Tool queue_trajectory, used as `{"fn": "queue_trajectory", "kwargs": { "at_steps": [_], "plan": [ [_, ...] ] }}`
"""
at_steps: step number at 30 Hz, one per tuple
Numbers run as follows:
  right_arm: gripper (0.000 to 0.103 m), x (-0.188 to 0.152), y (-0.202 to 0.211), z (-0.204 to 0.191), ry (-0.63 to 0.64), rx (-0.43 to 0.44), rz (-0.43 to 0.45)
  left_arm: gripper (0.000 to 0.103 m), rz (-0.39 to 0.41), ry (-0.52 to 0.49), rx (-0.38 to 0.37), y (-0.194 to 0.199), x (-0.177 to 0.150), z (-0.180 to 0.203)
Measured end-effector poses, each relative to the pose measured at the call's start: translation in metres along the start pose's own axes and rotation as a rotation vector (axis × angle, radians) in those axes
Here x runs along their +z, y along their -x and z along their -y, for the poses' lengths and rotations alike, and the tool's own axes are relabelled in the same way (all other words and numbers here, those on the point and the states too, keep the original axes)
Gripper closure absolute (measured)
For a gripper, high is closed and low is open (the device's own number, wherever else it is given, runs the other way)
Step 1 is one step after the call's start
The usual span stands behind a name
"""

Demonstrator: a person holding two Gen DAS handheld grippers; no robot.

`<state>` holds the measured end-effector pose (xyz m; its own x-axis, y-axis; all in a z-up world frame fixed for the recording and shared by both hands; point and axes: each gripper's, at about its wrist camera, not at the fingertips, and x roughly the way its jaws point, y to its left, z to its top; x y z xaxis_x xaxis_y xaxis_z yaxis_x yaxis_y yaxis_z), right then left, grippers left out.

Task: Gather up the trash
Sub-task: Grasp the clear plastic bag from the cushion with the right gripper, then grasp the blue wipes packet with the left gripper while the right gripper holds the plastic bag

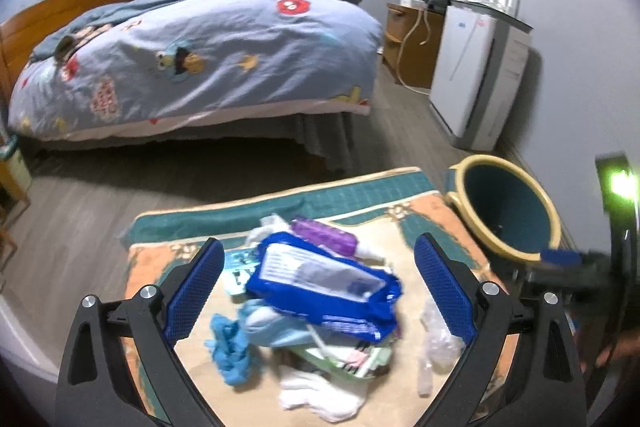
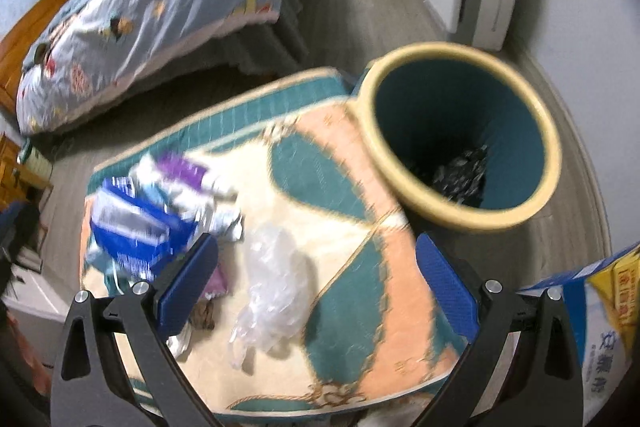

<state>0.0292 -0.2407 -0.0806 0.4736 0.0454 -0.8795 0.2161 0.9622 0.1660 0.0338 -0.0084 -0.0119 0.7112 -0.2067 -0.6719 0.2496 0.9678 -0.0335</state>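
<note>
A heap of trash lies on a patterned rug [image 1: 404,227]: a blue wet-wipe pack [image 1: 324,279] on top, a purple wrapper [image 1: 324,237], a crumpled blue glove [image 1: 232,351], white tissue [image 1: 316,395] and a clear plastic bag [image 1: 438,343]. My left gripper [image 1: 320,291] hovers open over the blue pack, fingers on either side. A teal bin with a cream rim [image 2: 460,131] stands at the rug's right edge, dark scraps at its bottom. My right gripper [image 2: 316,283] is open above the rug, with the clear plastic bag [image 2: 276,291] between its fingers and the blue pack [image 2: 140,227] to its left.
A bed with a blue cartoon quilt [image 1: 208,55] fills the far side. A white appliance [image 1: 476,75] and a wooden cabinet [image 1: 412,39] stand against the right wall. A blue and yellow package [image 2: 600,311] shows at the right edge of the right wrist view.
</note>
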Motion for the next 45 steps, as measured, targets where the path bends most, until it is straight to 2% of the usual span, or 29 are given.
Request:
{"fn": "queue_trajectory", "kwargs": {
  "at_steps": [3, 6, 10, 13, 15, 16, 18, 20, 24, 28, 32, 36, 38, 42, 45],
  "plan": [
    [0.006, -0.011, -0.018, -0.012, 0.028, -0.020, -0.047, 0.008, -0.029, 0.029, 0.025, -0.008, -0.002, -0.015],
    [0.006, -0.015, -0.029, -0.022, 0.079, -0.051, -0.058, 0.008, -0.047, 0.066, 0.050, -0.015, -0.003, -0.030],
    [0.008, -0.018, -0.039, -0.031, 0.121, -0.050, -0.083, 0.008, -0.068, 0.099, 0.083, -0.023, -0.005, -0.044],
    [0.023, -0.020, -0.049, -0.037, 0.151, -0.050, -0.115, 0.008, -0.079, 0.122, 0.110, -0.028, -0.006, -0.052],
    [0.037, -0.023, -0.058, -0.040, 0.160, -0.049, -0.155, 0.008, -0.087, 0.139, 0.122, -0.031, -0.005, -0.057],
    [0.040, -0.024, -0.062, -0.040, 0.160, -0.047, -0.175, 0.008, -0.091, 0.150, 0.124, -0.032, -0.005, -0.060],
    [0.053, -0.026, -0.068, -0.039, 0.155, -0.036, -0.206, 0.008, -0.100, 0.171, 0.103, -0.035, -0.005, -0.063],
    [0.060, -0.026, -0.071, -0.038, 0.149, -0.025, -0.223, 0.008, -0.108, 0.177, 0.083, -0.037, -0.006, -0.064],
    [0.075, -0.023, -0.070, -0.034, 0.137, -0.005, -0.216, 0.008, -0.151, 0.120, 0.070, -0.048, -0.010, -0.051],
    [0.079, -0.021, -0.063, -0.029, 0.128, -0.005, -0.201, 0.008, -0.184, 0.077, 0.056, -0.057, -0.014, -0.039],
    [0.080, -0.011, -0.050, -0.020, 0.084, 0.003, -0.143, 0.008, -0.199, 0.047, 0.043, -0.062, -0.015, -0.028],
    [0.080, 0.000, -0.040, -0.008, 0.048, -0.011, -0.101, 0.008, -0.205, 0.024, 0.002, -0.060, -0.019, -0.010],
    [0.080, 0.004, -0.040, -0.001, 0.031, -0.018, -0.094, 0.011, -0.208, -0.017, -0.033, -0.057, -0.023, 0.006],
    [0.080, 0.014, -0.042, 0.014, -0.018, -0.017, -0.095, 0.027, -0.253, -0.116, -0.098, -0.060, -0.033, 0.036],
    [0.080, 0.013, -0.041, 0.017, -0.033, -0.016, -0.093, 0.036, -0.290, -0.184, -0.102, -0.068, -0.043, 0.054]
  ]
}}
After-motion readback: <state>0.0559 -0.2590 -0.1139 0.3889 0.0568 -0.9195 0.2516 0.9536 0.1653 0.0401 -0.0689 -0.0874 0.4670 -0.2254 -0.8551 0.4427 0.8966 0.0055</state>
